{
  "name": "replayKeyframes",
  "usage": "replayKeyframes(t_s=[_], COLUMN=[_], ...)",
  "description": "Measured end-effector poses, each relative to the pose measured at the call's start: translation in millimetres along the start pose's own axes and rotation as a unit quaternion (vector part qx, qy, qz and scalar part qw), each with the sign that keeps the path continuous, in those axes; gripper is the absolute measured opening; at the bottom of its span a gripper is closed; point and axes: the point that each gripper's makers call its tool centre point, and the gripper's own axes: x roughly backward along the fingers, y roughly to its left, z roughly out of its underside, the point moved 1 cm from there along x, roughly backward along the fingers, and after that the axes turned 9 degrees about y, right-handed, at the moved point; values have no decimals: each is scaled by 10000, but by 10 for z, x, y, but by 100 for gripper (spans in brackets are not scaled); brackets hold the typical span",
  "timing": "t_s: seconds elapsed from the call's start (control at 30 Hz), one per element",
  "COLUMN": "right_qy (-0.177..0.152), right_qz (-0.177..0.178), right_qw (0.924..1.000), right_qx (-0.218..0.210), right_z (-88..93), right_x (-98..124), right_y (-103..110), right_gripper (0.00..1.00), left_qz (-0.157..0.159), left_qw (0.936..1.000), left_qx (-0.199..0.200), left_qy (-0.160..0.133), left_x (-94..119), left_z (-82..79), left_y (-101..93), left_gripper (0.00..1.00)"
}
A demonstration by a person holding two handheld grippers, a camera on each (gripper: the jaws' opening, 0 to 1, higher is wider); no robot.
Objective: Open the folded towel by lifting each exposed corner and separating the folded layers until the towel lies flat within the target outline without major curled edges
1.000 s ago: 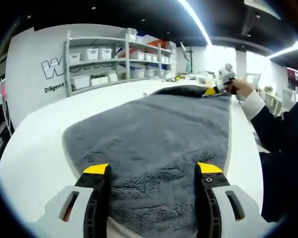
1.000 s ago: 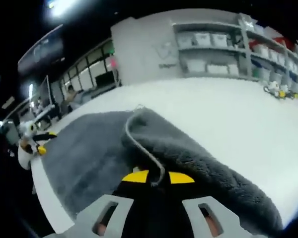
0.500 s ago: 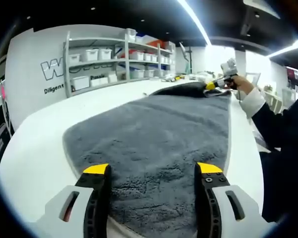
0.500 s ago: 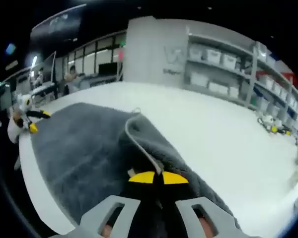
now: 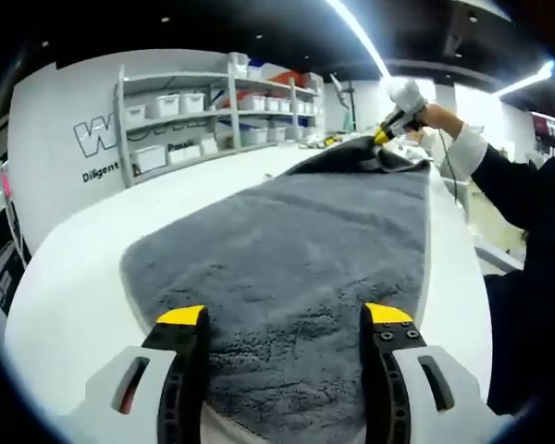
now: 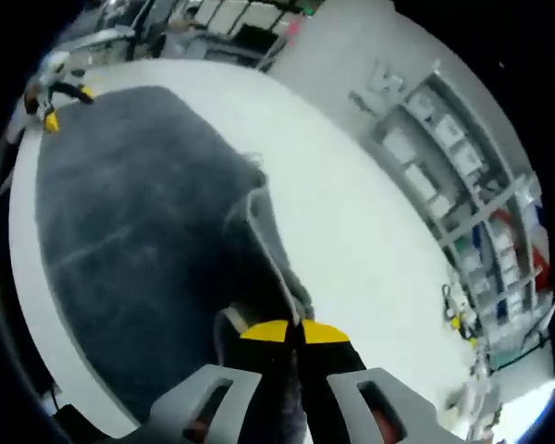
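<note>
Right claw [image 6: 292, 329] lifted higher since a second ago, pulling the pinched grey towel [image 5: 287, 250] corner [image 5: 356, 153] up off the bench [image 6: 351, 231].

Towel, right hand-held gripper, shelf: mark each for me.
towel [image 5: 287, 250]: left gripper view, middle of flat grey pile.
right hand-held gripper [image 6: 294, 331]: right gripper view, between yellow tips.
shelf [image 5: 213, 120]: left gripper view, middle board.
</note>
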Motion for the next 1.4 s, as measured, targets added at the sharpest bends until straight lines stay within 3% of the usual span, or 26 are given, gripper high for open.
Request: replayKeyframes(t_s=[0.27, 0.37, 0.5, 0.67, 0.9, 1.07, 1.2, 1.33, 1.4], right_qy=[495, 805, 947, 1349, 1677, 1710, 1735, 1631, 1661], right_qz=[107, 295, 303, 496, 616, 539, 693, 1064, 1201], right_qw=[9982, 9950, 9928, 9804, 9612, 9613, 9593, 9544, 9479], right_qx=[327, 505, 674, 1351, 2100, 2094, 2116, 2262, 2440], right_z=[41, 84, 73, 74, 36, 87, 147, 125, 129], right_x=[-25, -33, -46, -71, -178, -315, -394, -469, -514], right_y=[-87, -184, -248, -429, -513, -527, -589, -710, -747], right_gripper=[0, 0, 0, 0, 0, 0, 0, 0, 0], left_qz=[4, -8, -3, 3, 20, 21, 15, -20, -7], left_qw=[10000, 10000, 10000, 10000, 10000, 10000, 10000, 9999, 9999], left_qx=[-27, -31, -12, -20, -20, -23, -24, -93, -96], left_qy=[11, 19, 14, 10, 20, 17, 19, 43, 52], left_x=[12, 17, 16, 18, 16, 17, 24, 53, 61], left_z=[2, 5, 9, 10, 13, 15, 19, 25, 35], left_y=[-5, 3, -1, -3, -5, -7, -8, -7, 6], left_gripper=[62, 62, 62, 62, 62, 62, 62, 62, 62])
